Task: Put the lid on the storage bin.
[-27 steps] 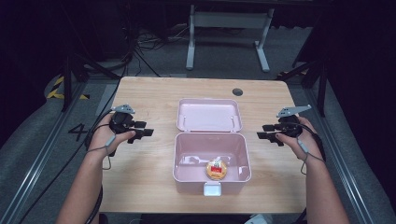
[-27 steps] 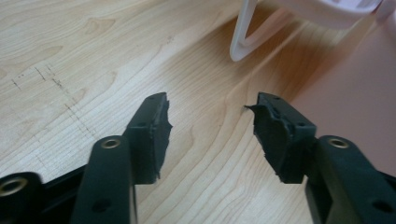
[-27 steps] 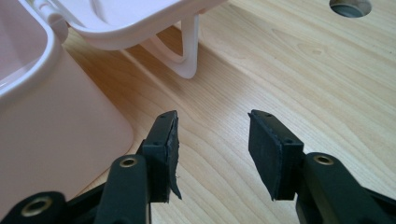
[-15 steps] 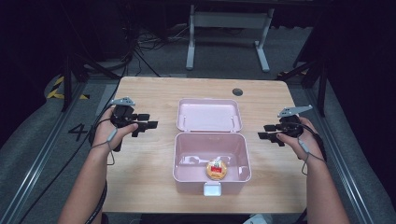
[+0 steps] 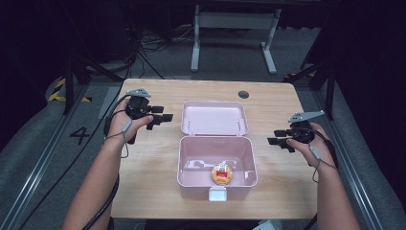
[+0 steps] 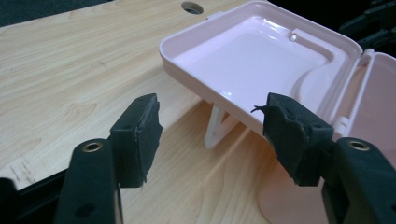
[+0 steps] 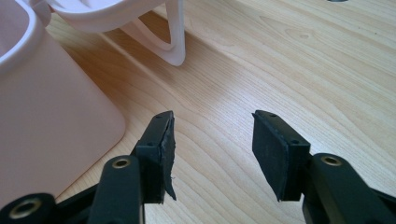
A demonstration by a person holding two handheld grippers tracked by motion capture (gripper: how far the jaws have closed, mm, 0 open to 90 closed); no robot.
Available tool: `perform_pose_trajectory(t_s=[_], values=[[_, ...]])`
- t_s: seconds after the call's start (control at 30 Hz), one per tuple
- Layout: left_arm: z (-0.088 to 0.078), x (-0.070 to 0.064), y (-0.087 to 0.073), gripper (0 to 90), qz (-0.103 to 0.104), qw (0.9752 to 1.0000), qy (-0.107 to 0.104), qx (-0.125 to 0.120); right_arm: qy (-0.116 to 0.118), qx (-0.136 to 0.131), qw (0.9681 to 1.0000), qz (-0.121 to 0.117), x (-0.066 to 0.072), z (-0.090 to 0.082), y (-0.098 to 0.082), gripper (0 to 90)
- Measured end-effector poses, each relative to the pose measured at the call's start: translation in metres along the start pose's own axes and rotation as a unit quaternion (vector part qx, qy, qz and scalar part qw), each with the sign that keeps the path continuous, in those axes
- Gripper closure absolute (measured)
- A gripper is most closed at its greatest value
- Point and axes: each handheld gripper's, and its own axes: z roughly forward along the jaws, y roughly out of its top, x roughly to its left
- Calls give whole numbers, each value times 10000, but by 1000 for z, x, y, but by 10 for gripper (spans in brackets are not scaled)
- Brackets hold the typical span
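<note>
- Table (image 5: 158, 163): light wood-grain top with a round cable hole (image 5: 243, 94) near its far edge.
- Pink plastic box (image 5: 189, 158): at the middle of the table, open; a white latch tab (image 5: 217, 194) sits on its near wall.
- Lid (image 5: 214, 117): hinged back and lying open behind the box, inside facing up. In the left gripper view its far edge is raised off the table, with a white loop handle (image 6: 215, 128) under it.
- Small round item (image 5: 222, 173): orange-yellow with a red and white top, inside the box toward its near right part; what it is cannot be made out.
- Left gripper (image 5: 160, 118): held in the person's left hand (image 5: 123, 124), above the table just left of the lid, pointing at it. Jaws stand wide apart with nothing between them; lid edge near the right-hand jaw in its own view, contact cannot be told.
- Right gripper (image 5: 278, 139): held in the right hand (image 5: 313, 143), right of the box and apart from it, pointing at its side. Jaws spread open over bare wood, gripping nothing.
- Cables: one trails from each gripper along the forearm.
</note>
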Motion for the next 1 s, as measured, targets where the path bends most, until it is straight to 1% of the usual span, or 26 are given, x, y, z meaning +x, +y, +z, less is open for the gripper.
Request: perform_pose_trajectory(t_s=[0.1,0.23,0.27,0.37,0.4,0.43,0.47,0.5,0.57,0.6,0.63,0.7,0.77,0.8,0.83,0.87,0.9,0.93,0.97,1.0], values=[[8,3,5,362,48,10000,33,8,-8,10,10000,-6,0,1,-1,500],[19,8,11,357,-68,9999,-18,-98,-24,67,10000,-10,1,4,-3,494],[20,8,12,356,-82,9999,-19,-81,-26,74,10000,-17,1,4,-3,494],[28,11,15,354,-20,10000,35,-56,-32,52,10000,-18,1,3,-3,491],[30,11,15,355,-90,9999,40,-35,-32,46,10000,-11,1,3,-3,489],[30,11,15,355,-90,9999,40,-35,-32,46,10000,-11,1,3,-3,489],[35,13,17,354,-109,9999,38,-83,-47,54,10000,-20,1,4,-3,489],[35,13,17,354,-109,9999,38,-83,-43,60,10000,-32,2,4,-3,488],[45,16,19,354,-170,9998,19,-121,-32,72,10000,-49,3,6,-4,484],[49,16,19,352,-201,9998,19,-93,-24,75,10000,-49,3,6,-4,483],[49,16,19,349,-201,9998,19,-93,-23,77,10000,-43,3,5,-5,481],[57,18,19,347,-243,9997,36,-25,-25,68,10000,-37,3,5,-6,481],[64,19,20,342,-283,9996,58,21,-61,65,10000,-9,3,3,-8,481],[67,21,20,341,-308,9995,24,43,-75,54,10000,10,2,2,-9,481],[70,22,20,339,-332,9994,56,59,-91,52,9999,26,2,1,-11,477],[73,23,20,339,-327,9994,49,67,-91,52,9999,26,2,1,-11,477],[76,24,20,340,-386,9992,40,98,-92,53,9999,37,2,1,-11,475],[79,26,20,341,-382,9992,47,114,-90,60,9999,71,3,0,-13,474],[82,26,20,342,-431,9990,25,120,-106,59,9999,67,3,0,-14,473],[85,27,21,342,-415,9990,40,140,-103,64,9999,87,3,-1,-15,471]])
